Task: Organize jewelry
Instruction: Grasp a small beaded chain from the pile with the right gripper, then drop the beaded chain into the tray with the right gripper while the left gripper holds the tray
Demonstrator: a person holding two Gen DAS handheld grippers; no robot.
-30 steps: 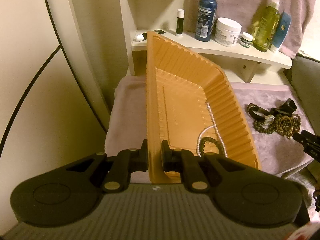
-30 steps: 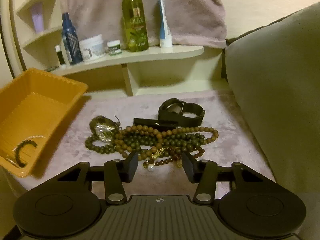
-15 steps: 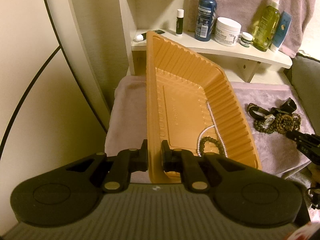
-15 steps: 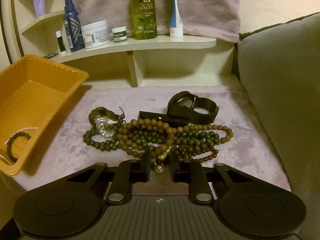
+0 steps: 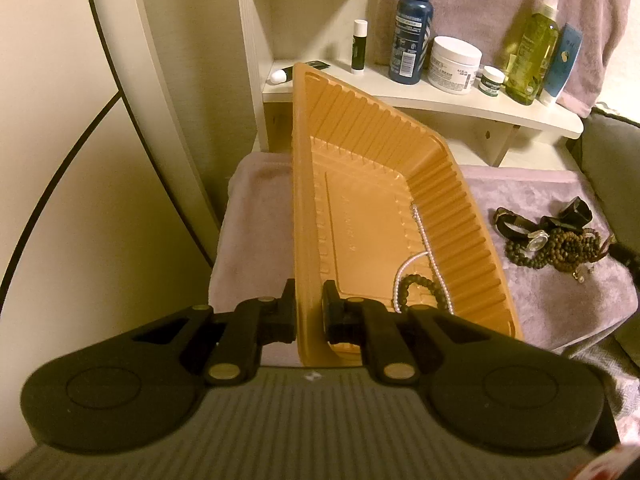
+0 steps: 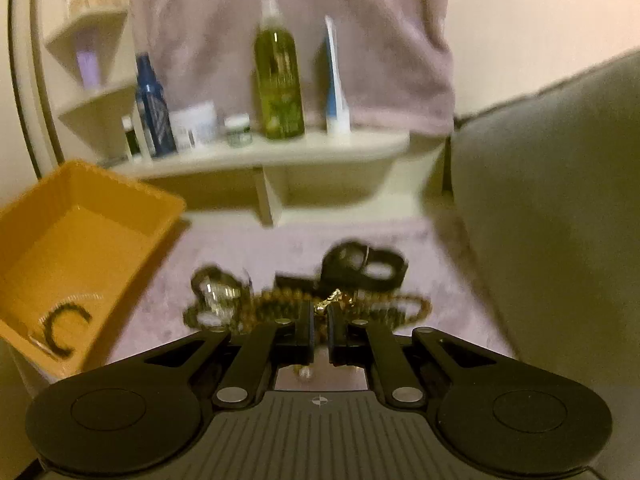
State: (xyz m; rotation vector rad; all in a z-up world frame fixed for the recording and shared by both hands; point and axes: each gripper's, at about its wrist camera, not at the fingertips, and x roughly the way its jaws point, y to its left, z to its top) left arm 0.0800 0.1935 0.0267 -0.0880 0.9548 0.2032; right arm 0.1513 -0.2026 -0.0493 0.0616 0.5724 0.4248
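Observation:
My left gripper (image 5: pixel 309 312) is shut on the near wall of an orange plastic tray (image 5: pixel 304 208), tilting it. A pearl necklace (image 5: pixel 426 248) and a dark bead bracelet (image 5: pixel 420 284) lie in the tray. My right gripper (image 6: pixel 319 330) is shut on a gold chain (image 6: pixel 332 300) and lifts it off the jewelry pile (image 6: pixel 280 308) of bead strands, a watch (image 6: pixel 216 292) and a black band (image 6: pixel 368 266) on the mauve cloth. The tray (image 6: pixel 120 196) shows at left in the right wrist view, which is blurred. The pile (image 5: pixel 556 240) also shows in the left wrist view.
A cream shelf (image 5: pixel 460 100) behind carries a blue spray bottle (image 5: pixel 410 28), a white jar (image 5: pixel 454 64), a green oil bottle (image 5: pixel 530 52) and a tube. A grey cushion (image 6: pixel 552 200) stands at the right. The cloth's front edge drops off near the tray.
My right gripper closed on the gold chain at the front of the pile and has risen with it. The left gripper and tray have not moved.

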